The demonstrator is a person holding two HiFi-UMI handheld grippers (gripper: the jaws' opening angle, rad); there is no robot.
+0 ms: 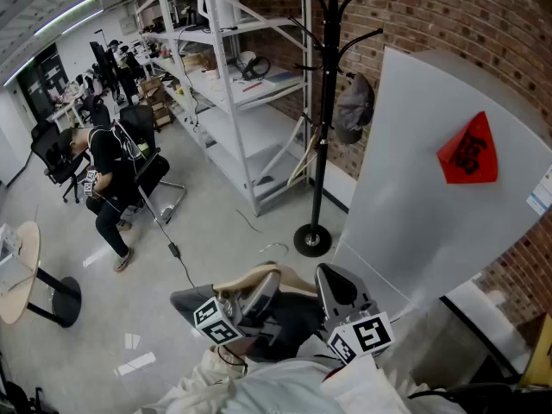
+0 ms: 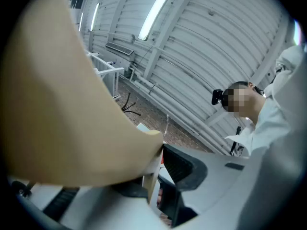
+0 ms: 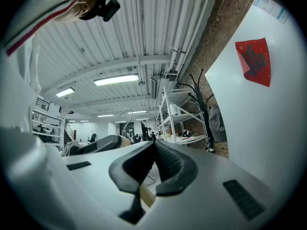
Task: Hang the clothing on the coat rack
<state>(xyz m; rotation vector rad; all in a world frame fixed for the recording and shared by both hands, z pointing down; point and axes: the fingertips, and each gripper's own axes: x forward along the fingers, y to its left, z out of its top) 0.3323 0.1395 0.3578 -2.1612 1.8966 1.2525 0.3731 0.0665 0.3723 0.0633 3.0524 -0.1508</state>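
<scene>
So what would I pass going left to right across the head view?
Round table → seated person → white shelves → black coat rack → big white board → red sign.

Both grippers held low, close side by side

The left gripper (image 1: 261, 286) tilts upward, its fingers (image 2: 184, 166) clamped on a wooden hanger (image 2: 72, 104). The right gripper (image 1: 338, 288) points level just beside it, and its fingers (image 3: 170, 163) meet at the tips.

Bright, even light from ceiling strip lights (image 3: 116, 80) above the jaws; fisheye-bent edges, dark corners, blur close beside them.
</scene>
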